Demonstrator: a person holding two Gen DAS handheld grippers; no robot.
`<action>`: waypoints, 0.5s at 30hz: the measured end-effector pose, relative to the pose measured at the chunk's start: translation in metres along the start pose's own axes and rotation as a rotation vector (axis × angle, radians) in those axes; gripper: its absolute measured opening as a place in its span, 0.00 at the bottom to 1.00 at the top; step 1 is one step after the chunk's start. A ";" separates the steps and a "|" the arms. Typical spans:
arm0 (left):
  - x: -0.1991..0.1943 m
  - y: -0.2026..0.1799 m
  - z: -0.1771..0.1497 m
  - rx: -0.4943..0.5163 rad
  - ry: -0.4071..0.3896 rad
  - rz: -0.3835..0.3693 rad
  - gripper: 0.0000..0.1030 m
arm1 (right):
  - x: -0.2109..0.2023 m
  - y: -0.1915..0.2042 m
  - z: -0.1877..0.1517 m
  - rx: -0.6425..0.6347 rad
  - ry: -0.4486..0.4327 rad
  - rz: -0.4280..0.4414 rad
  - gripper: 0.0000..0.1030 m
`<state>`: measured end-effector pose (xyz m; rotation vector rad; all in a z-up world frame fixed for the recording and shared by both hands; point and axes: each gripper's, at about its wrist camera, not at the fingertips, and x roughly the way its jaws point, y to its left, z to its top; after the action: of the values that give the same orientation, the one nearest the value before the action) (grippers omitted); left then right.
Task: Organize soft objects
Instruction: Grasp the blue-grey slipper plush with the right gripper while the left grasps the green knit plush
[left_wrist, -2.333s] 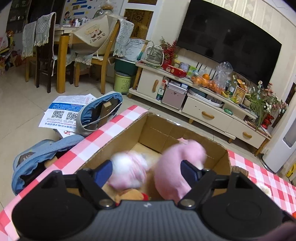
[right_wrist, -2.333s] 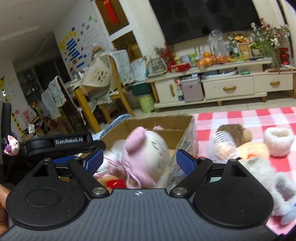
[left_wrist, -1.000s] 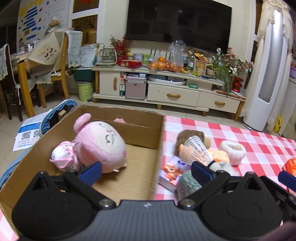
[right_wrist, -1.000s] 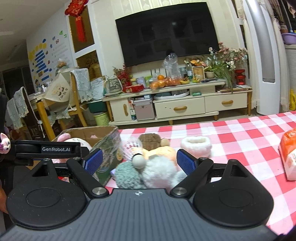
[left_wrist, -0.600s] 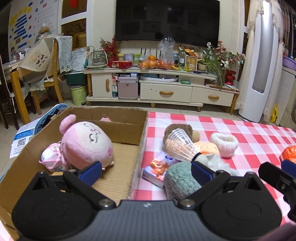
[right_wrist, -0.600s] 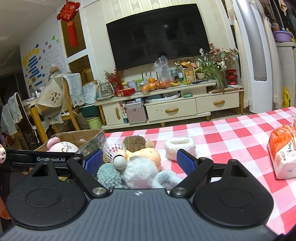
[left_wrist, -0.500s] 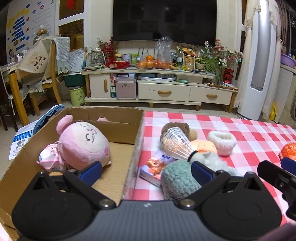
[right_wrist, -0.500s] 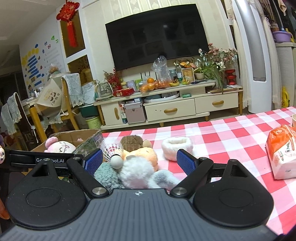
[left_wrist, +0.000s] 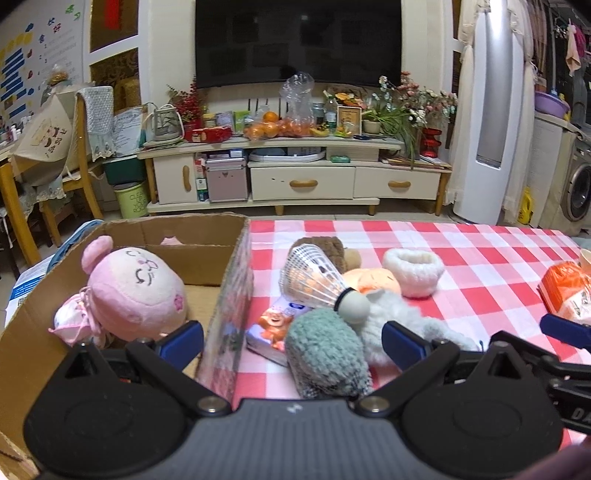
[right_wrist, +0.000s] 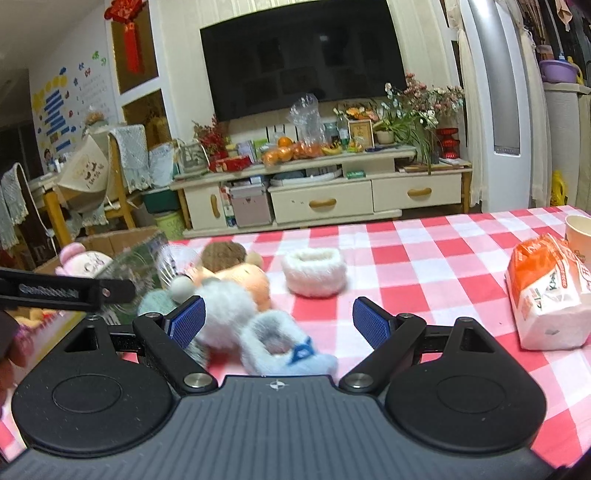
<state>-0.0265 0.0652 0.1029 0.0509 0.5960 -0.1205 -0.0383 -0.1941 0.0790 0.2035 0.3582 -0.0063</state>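
blue-padded, both my tongs are spread wide and empty: left gripper (left_wrist: 291, 341) straddles the box (left_wrist: 225, 295) wall, right gripper (right_wrist: 279, 321) over the slipper (right_wrist: 284, 345).

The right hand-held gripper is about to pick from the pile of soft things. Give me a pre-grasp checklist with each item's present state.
1. Right hand-held gripper open and empty: ok.
2. Pale blue fluffy slipper between its fingers: ok.
3. Target free of neighbours: not ok; grey-white furry toy touches it.
4. Hard white feather shuttlecock off the pile: not ok; it rests there.
5. Brown cardboard box has room beside the round pink plush doll: ok.
6. Left hand-held gripper clear of the grasp: cannot tell.
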 end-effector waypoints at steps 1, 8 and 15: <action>0.001 -0.002 -0.001 0.003 0.003 -0.006 0.99 | 0.001 -0.001 -0.001 -0.004 0.007 -0.003 1.00; 0.006 -0.014 -0.008 0.032 0.027 -0.050 0.99 | 0.013 -0.002 -0.012 -0.079 0.079 0.024 1.00; 0.016 -0.023 -0.011 0.007 0.050 -0.066 0.99 | 0.035 -0.003 -0.020 -0.125 0.163 0.057 1.00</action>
<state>-0.0222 0.0418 0.0843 0.0408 0.6474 -0.1859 -0.0122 -0.1920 0.0479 0.0906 0.5140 0.0893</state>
